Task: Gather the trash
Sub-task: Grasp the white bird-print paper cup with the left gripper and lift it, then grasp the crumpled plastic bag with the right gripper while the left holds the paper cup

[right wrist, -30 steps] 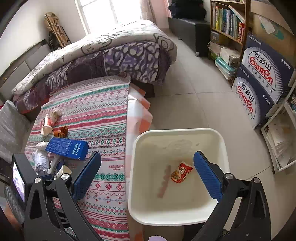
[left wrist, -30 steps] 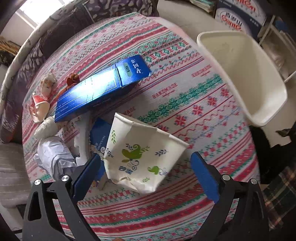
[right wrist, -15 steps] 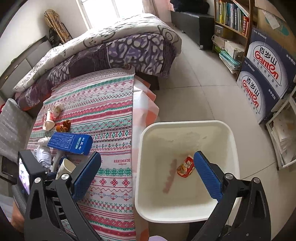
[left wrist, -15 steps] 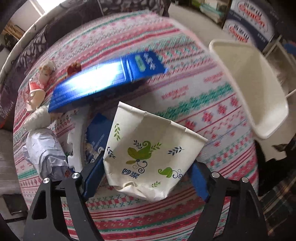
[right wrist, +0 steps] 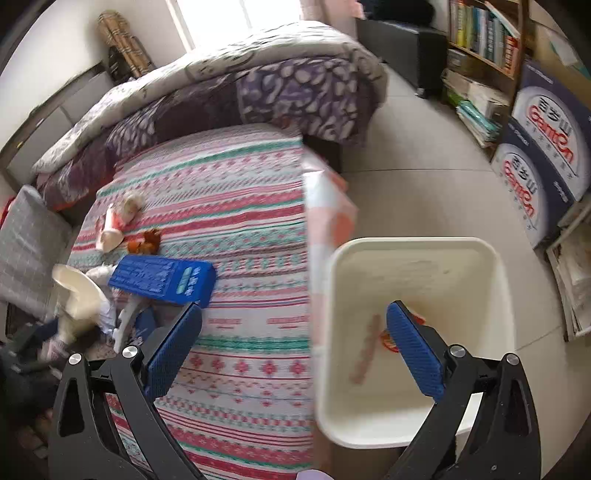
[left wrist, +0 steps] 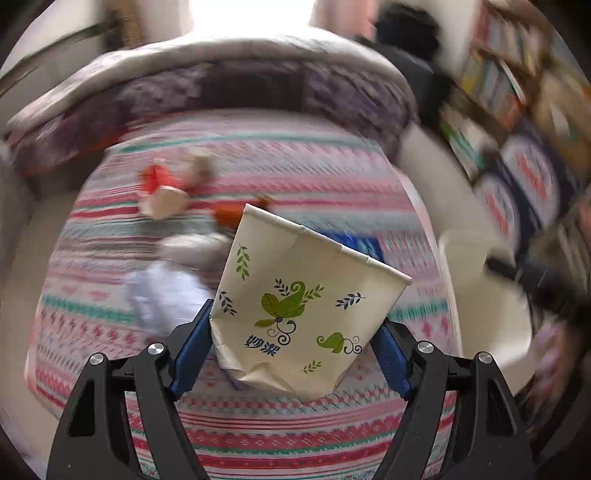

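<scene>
My left gripper (left wrist: 291,343) is shut on a crumpled white paper cup (left wrist: 303,302) with green leaf prints and holds it up above the striped bedspread (left wrist: 258,435). The cup also shows in the right wrist view (right wrist: 75,295), at the far left. My right gripper (right wrist: 293,350) is open and empty, over the edge between the bed and a cream plastic bin (right wrist: 417,432). The bin holds a red snack wrapper (right wrist: 388,338), partly hidden by my right finger. The bin also shows blurred in the left wrist view (left wrist: 491,317).
On the bedspread (right wrist: 240,229) lie a blue box (right wrist: 162,278), a red-and-white wrapper (right wrist: 109,234), a small orange toy (right wrist: 146,240) and crumpled white paper (right wrist: 107,314). A purple quilt (right wrist: 258,88) is piled behind. Cartons (right wrist: 543,155) and a bookshelf (right wrist: 484,33) stand at the right.
My left gripper closed on the paper cup and lifted it off the bed, swinging upward so the view blurs. My right gripper drifted slightly, staying open over the bin.
</scene>
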The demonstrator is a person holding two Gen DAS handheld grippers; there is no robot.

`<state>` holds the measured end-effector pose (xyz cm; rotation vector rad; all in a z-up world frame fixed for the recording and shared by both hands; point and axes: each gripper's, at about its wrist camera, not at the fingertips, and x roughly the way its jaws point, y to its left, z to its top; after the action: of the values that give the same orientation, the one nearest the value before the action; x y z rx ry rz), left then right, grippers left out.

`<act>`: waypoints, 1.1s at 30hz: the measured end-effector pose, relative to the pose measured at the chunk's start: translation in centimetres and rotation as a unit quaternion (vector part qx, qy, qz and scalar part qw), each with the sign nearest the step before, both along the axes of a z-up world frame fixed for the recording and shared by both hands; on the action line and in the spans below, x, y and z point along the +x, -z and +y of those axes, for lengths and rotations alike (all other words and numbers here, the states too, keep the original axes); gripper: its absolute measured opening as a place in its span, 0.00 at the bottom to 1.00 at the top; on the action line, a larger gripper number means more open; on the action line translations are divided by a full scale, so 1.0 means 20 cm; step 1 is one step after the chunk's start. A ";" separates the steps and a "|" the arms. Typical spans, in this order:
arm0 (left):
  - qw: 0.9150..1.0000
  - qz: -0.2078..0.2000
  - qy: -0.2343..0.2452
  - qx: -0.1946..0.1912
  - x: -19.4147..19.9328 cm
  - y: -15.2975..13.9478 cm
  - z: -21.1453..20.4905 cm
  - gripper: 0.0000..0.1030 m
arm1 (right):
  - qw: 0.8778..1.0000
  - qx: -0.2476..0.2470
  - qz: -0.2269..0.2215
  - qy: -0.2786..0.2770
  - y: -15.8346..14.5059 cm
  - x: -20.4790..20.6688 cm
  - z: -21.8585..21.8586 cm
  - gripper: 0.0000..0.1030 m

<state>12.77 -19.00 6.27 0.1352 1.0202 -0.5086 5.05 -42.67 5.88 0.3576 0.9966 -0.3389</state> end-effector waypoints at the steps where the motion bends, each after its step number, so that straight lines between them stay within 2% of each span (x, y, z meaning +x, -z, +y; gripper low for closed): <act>1: 1.000 -0.003 -0.022 -0.013 0.02 -0.03 0.06 0.74 | 1.000 0.000 -0.002 -0.006 0.01 0.01 0.03 0.93; 6: 0.993 -0.017 -0.101 -0.057 0.05 -0.14 0.31 0.74 | 0.997 0.002 0.006 -0.079 0.10 0.12 0.31 0.93; 10: 0.987 -0.038 -0.140 -0.075 0.04 -0.22 0.46 0.75 | 0.995 0.031 0.014 -0.097 0.17 0.19 0.47 0.93; 13: 0.981 -0.052 -0.168 -0.085 0.03 -0.28 0.56 0.75 | 0.994 0.035 -0.002 -0.107 0.18 0.24 0.60 0.90; 16: 0.976 -0.065 -0.185 -0.091 0.01 -0.32 0.65 0.75 | 0.991 0.039 -0.020 -0.123 0.18 0.30 0.73 0.84; 18: 0.974 -0.072 -0.194 -0.092 0.01 -0.33 0.69 0.75 | 0.988 0.033 -0.029 -0.146 0.17 0.34 0.82 0.84; 21: 0.970 -0.075 -0.207 -0.103 0.01 -0.35 0.76 0.75 | 0.981 -0.002 -0.036 -0.189 0.16 0.39 0.96 0.85; 23: 0.968 -0.075 -0.215 -0.110 0.01 -0.36 0.80 0.75 | 0.979 -0.016 -0.032 -0.199 0.18 0.44 1.01 0.86; 26: 0.963 -0.073 -0.229 -0.119 0.02 -0.36 0.85 0.75 | 0.978 -0.011 -0.011 -0.206 0.24 0.51 1.04 0.86; 30: 0.961 -0.070 -0.238 -0.124 0.03 -0.36 0.88 0.75 | 0.972 -0.014 -0.015 -0.235 0.29 0.54 1.10 0.86; 31: 0.960 -0.070 -0.240 -0.123 0.03 -0.35 0.89 0.75 | 0.970 -0.013 -0.016 -0.242 0.30 0.55 1.11 0.82; 33: 0.960 -0.070 -0.243 -0.122 0.03 -0.34 0.89 0.75 | 0.965 -0.001 -0.008 -0.260 0.33 0.57 1.13 0.59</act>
<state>13.44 -1.11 13.15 -0.2917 0.8070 -0.1675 16.51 -20.07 -0.68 0.0865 1.0352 0.1399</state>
